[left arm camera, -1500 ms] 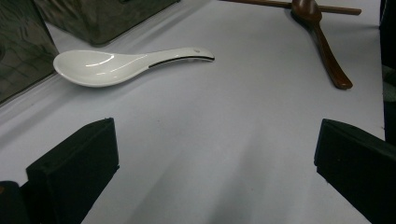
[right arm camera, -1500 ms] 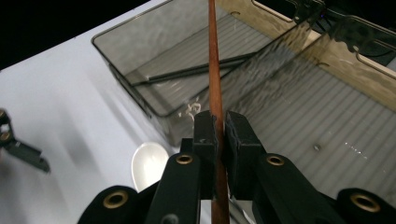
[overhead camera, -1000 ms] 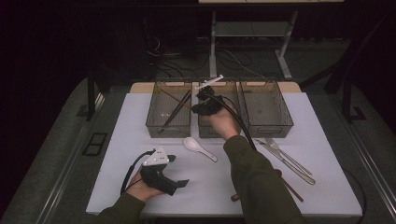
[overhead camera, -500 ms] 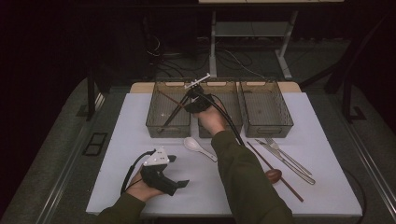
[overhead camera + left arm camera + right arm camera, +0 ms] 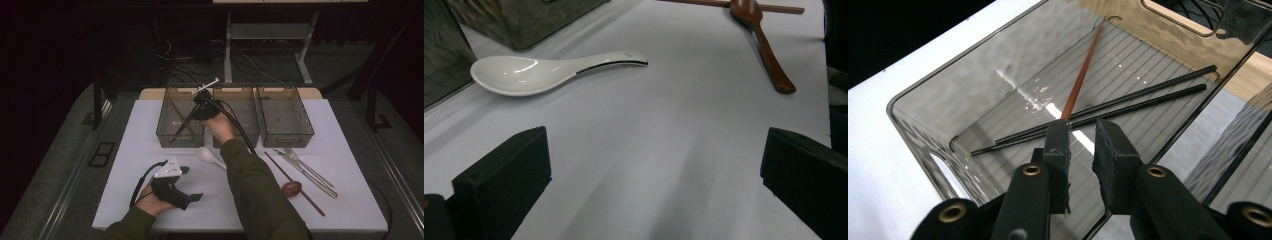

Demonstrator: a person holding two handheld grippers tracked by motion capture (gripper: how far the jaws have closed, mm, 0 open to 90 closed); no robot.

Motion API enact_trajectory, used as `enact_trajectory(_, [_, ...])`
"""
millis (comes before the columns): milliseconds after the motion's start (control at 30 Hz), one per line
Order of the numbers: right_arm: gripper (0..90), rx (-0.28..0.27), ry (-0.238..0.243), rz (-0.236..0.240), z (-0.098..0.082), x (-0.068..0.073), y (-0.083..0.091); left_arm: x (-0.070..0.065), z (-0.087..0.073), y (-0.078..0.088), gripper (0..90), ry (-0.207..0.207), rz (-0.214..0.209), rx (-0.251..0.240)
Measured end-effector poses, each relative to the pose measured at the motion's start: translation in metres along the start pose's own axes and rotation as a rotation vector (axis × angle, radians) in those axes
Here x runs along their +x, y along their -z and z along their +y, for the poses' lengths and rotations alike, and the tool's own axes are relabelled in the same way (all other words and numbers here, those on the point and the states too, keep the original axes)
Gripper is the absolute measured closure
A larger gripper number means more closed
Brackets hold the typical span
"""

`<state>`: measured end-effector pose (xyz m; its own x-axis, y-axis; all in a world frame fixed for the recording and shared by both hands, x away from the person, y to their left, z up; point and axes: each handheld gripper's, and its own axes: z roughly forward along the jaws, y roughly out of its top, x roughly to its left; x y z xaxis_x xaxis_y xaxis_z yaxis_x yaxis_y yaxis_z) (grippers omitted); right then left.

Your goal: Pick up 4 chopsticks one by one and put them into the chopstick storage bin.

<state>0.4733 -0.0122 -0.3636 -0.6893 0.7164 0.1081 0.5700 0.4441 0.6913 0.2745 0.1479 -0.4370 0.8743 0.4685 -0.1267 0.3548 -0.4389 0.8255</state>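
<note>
My right gripper (image 5: 194,112) (image 5: 1082,130) hovers over the left clear bin (image 5: 165,112) (image 5: 948,100), tips pointing down into it. Its jaws have just been opening and stand a narrow gap apart with nothing between them. A red-brown chopstick (image 5: 1083,75) (image 5: 182,127), blurred, slants inside the bin just beyond the left jaw tip. Two black chopsticks (image 5: 1148,95) lie on the bin floor. My left gripper (image 5: 192,183) (image 5: 656,150) rests open on the white mat at the front left. A white ceramic spoon (image 5: 209,156) (image 5: 524,75) lies just ahead of it.
The middle bin (image 5: 250,135) and the right bin (image 5: 285,115) stand beside the left one. A brown wooden spoon (image 5: 292,189) (image 5: 764,45), a red-brown chopstick (image 5: 277,167) and a metal fork and knife (image 5: 307,167) lie at the mat's right.
The right hand has moved left from above the middle bin to above the left bin and dipped slightly. The left hand has stayed put.
</note>
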Motion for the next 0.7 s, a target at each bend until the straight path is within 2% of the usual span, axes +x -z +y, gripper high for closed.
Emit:
enact_trajectory(167, [71.3, -0.003, 0.007, 0.014, 0.000, 0.000, 0.005, -0.001, 0.000, 0.000, 0.0, -0.002, 0.001, 0.001])
enact_trajectory(333, [65.6, -0.025, 0.018, 0.050, -0.004, 0.000, 0.015, 0.000, 0.000, 0.001, 0.0, -0.010, -0.001, 0.006])
enact_trajectory(533, [54.4, -0.071, 0.015, 0.095, -0.018, -0.007, 0.032, -0.001, 0.001, 0.003, 0.0, -0.004, 0.004, -0.004])
enact_trajectory(700, [48.3, -0.087, 0.028, 0.104, -0.034, -0.012, 0.051, -0.002, 0.001, 0.003, 0.0, -0.010, 0.011, -0.005])
